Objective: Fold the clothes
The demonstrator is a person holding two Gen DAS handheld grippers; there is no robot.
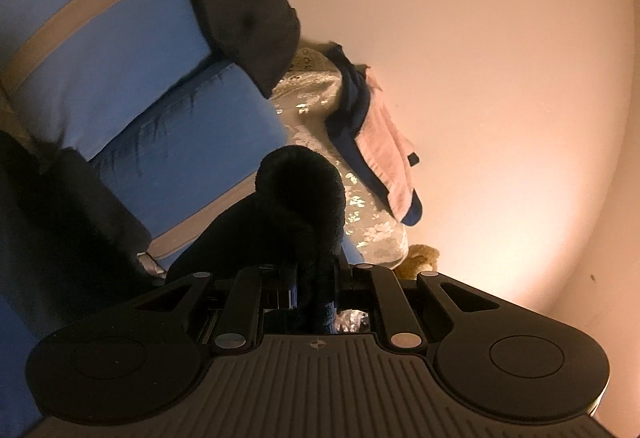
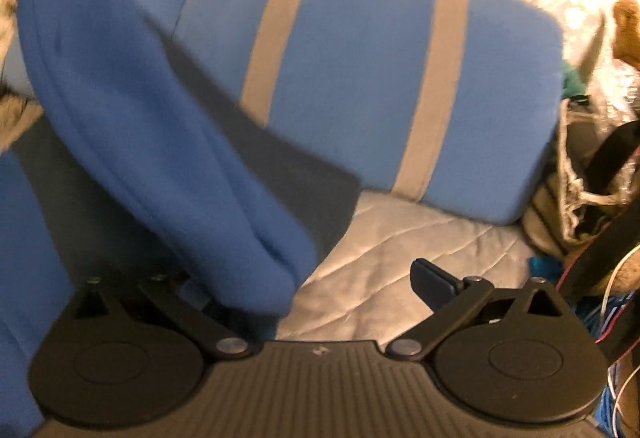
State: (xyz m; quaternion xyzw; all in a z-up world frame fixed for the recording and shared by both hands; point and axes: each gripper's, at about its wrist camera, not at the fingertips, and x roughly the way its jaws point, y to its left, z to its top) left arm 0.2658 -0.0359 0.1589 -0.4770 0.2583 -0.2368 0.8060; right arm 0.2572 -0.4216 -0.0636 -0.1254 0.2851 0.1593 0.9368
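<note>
Left wrist view: the left tool (image 1: 316,278) points steeply upward toward a plain wall (image 1: 480,58), its linkage drawn in and its fingers pressed together on a bunch of dark fabric (image 1: 300,198) that bulges above them. Behind it lie a blue garment with grey stripes (image 1: 100,50), a silvery quilted bed cover (image 1: 360,206) and a pink and navy cloth (image 1: 384,154). Right wrist view: the right tool (image 2: 320,286) looks down on the bed, its fingers spread wide; one fingertip (image 2: 434,278) shows clear, the other is hidden under a hanging blue sleeve (image 2: 160,142). The striped garment (image 2: 360,58) lies flat beyond on the cover (image 2: 400,258).
</note>
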